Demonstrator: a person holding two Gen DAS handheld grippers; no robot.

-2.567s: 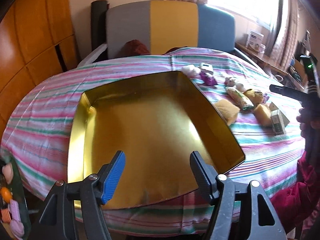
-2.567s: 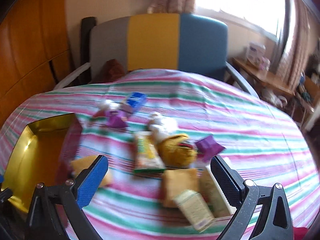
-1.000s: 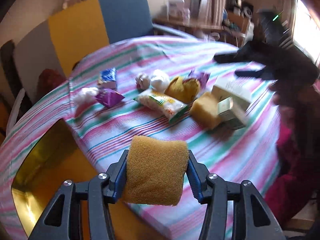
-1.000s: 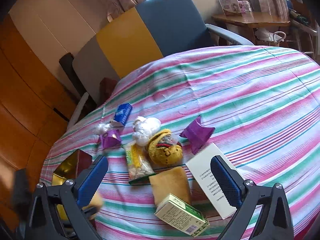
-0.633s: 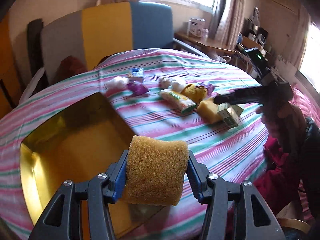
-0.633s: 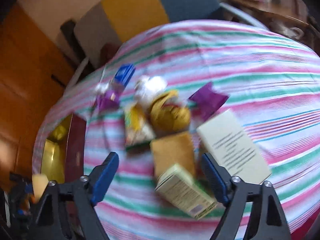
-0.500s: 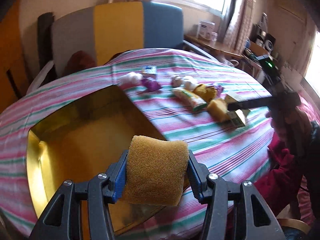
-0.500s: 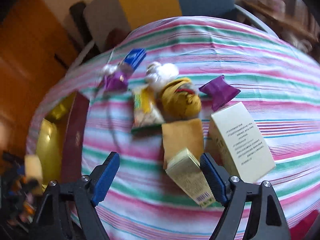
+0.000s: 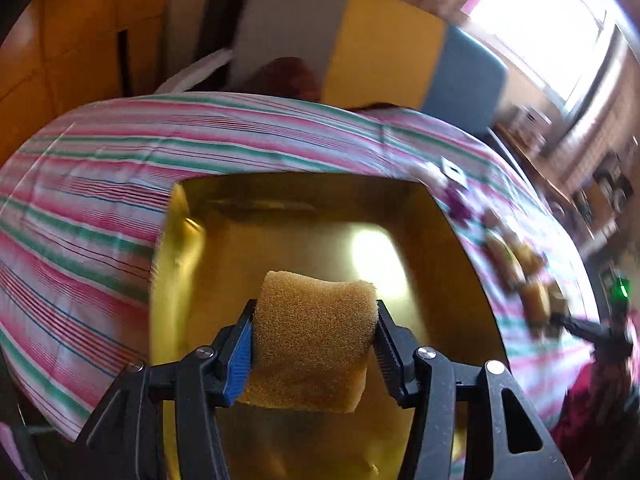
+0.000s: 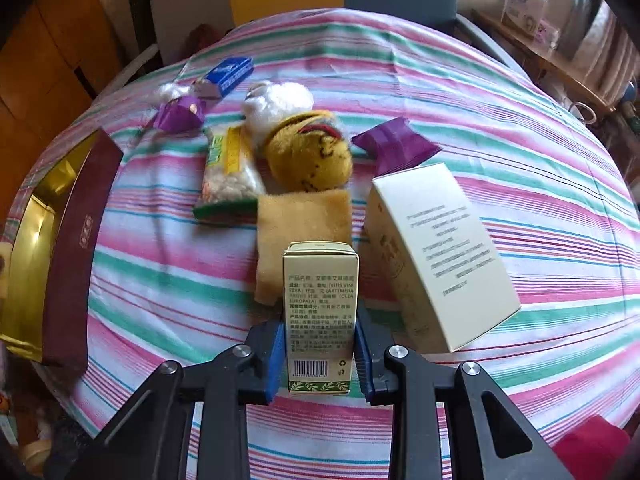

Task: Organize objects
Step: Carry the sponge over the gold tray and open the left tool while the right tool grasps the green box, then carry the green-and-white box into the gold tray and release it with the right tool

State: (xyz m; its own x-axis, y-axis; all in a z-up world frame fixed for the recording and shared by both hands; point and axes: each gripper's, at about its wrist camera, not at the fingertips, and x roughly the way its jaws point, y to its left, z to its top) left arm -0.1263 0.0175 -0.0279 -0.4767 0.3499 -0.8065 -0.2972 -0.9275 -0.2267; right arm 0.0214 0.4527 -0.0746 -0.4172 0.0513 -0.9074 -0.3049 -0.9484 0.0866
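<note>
Over the gold tray [image 9: 180,240], your left gripper [image 9: 314,344] gripped the sponge [image 9: 312,336], carried there from beside the tray a second earlier. Your right gripper [image 10: 320,344], then wide open, was closing on the small carton [image 10: 320,312], which stayed on the cloth [image 10: 520,120]; release the sponge, then lift the carton.

A: What is behind the round worktop [image 10: 500,92] with the striped cloth?

B: An armchair [image 9: 372,56] stands at its far side. Its back has three panels: grey, yellow and blue.

A: And the walls?

B: On the left there are orange-brown wooden panels [image 9: 68,40]. Beside them the wall is pale.

A: Where does the light come from?

B: From a bright window [image 9: 548,28] on the right, with curtains. Under it a wooden side table [image 10: 548,52] carries small boxes.
</note>
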